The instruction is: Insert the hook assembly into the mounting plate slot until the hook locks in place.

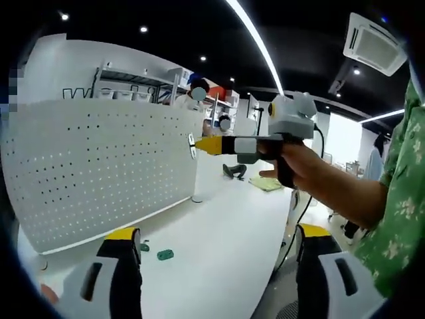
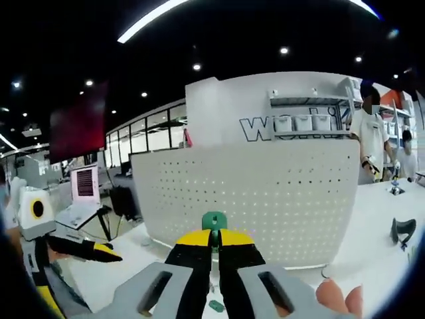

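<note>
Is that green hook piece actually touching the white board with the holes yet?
Cannot tell. In the right gripper view, the hook, pinched in the right gripper, overlaps the pegboard, so any gap is hidden.

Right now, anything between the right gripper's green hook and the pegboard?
Nothing. In the right gripper view, the right gripper holds the green hook short of the pegboard, with no object between them.

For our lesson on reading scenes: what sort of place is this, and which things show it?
Probably a workshop or lab: a white pegboard standing on a white table, storage shelves behind, strip ceiling lights.
</note>
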{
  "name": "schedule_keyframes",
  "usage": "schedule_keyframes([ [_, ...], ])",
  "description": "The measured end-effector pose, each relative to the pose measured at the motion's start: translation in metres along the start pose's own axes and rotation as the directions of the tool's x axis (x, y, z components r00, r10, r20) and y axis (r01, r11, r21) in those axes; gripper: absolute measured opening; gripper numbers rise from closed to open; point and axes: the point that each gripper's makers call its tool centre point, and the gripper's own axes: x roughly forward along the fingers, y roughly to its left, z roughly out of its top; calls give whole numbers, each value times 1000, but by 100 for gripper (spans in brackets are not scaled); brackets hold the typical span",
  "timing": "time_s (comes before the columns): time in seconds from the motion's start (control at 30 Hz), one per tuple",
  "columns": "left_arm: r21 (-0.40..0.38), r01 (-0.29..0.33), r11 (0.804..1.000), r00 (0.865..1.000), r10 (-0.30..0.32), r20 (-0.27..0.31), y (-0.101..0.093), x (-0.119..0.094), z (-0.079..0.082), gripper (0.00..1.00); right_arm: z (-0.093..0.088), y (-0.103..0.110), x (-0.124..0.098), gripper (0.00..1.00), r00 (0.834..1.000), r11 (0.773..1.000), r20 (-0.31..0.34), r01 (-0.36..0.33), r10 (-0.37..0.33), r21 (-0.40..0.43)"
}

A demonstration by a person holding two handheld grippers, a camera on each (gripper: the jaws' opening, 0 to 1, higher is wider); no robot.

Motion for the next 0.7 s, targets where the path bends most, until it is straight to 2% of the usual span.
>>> schedule_keyframes([
  [0.13, -13, 9, 1000, 1000, -9, -1, -2, 0, -1, 100, 9, -9, 6, 1, 999, 999, 29, 34, -32, -40],
  [0.37, -21, 16, 1000, 1000, -17, -13, -3, 0, -5, 100, 23, -20, 19, 1, 994, 995, 87, 73, -68, -60],
  [0.7, -30, 14, 999, 1000, -15, -21, -2, 1, -7, 100, 51, -44, 46, 1, 977, 985, 176, 138, -119, -103],
])
